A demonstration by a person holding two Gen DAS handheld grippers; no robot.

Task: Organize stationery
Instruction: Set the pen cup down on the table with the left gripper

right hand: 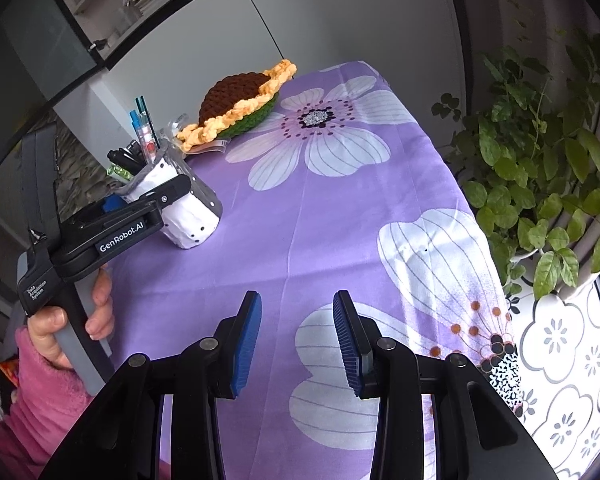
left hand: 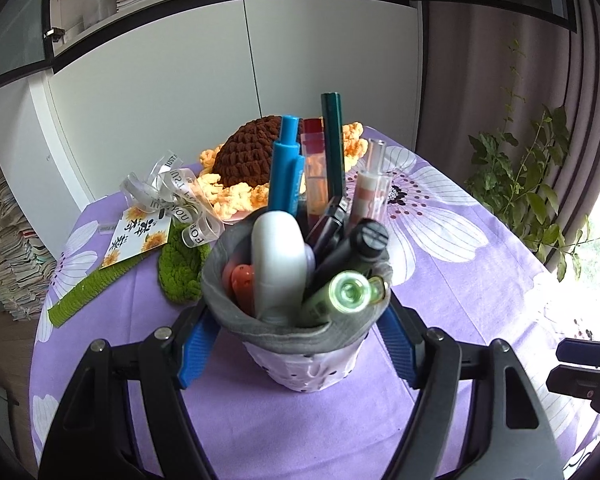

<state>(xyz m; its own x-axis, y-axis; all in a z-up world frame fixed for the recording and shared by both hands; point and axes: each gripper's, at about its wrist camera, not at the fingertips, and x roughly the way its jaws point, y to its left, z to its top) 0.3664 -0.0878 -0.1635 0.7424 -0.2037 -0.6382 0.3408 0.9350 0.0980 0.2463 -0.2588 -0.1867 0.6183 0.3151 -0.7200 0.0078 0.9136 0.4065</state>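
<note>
A soft fabric pen pouch with a grey folded rim stands on the purple flowered tablecloth. It holds several pens and markers, among them a blue pen, a green highlighter and a white correction tape. My left gripper is shut on the pouch, its blue pads pressing both sides. The right wrist view shows the pouch at the left, clamped by the left gripper. My right gripper is open and empty above the cloth near the table's front.
A crocheted sunflower with ribbon, a card and a green crocheted leaf lies behind the pouch. A leafy plant stands off the table's right edge. White cabinets back the table.
</note>
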